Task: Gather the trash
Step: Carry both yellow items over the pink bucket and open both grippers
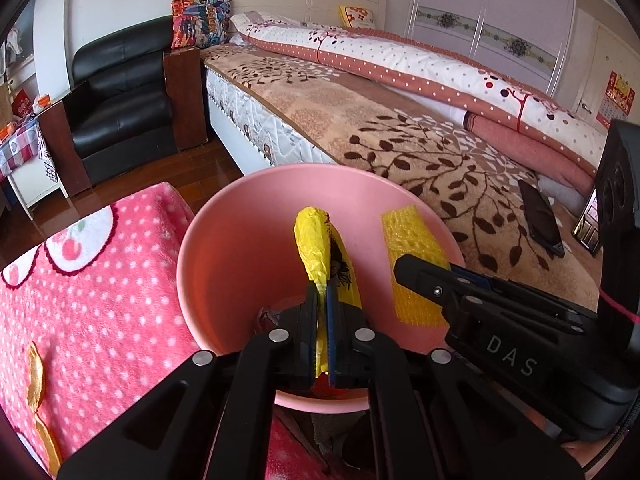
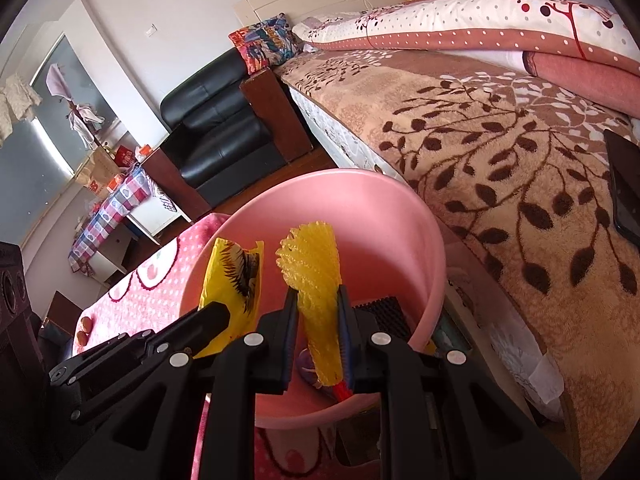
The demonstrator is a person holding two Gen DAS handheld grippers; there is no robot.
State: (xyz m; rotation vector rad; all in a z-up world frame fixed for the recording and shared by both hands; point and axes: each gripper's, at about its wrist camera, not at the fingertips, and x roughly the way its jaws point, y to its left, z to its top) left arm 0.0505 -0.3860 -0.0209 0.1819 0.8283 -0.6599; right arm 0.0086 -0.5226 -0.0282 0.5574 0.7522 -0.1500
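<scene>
The left gripper point(image 1: 322, 312) pinches a yellow wrapper point(image 1: 316, 248); the right gripper point(image 2: 318, 320) clamps yellow bubble wrap point(image 2: 314, 272) — both over the pink bin point(image 2: 400, 216); dip lower before releasing, lest scraps reach the bed point(image 2: 500, 152) beyond.

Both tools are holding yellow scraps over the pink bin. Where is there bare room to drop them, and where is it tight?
Free: the pink bin's far and left inner wall, beyond the yellow wrapper and yellow foam mesh. Crowded: the near rim, where left tool and right tool sit side by side above trash at the bottom.
</scene>
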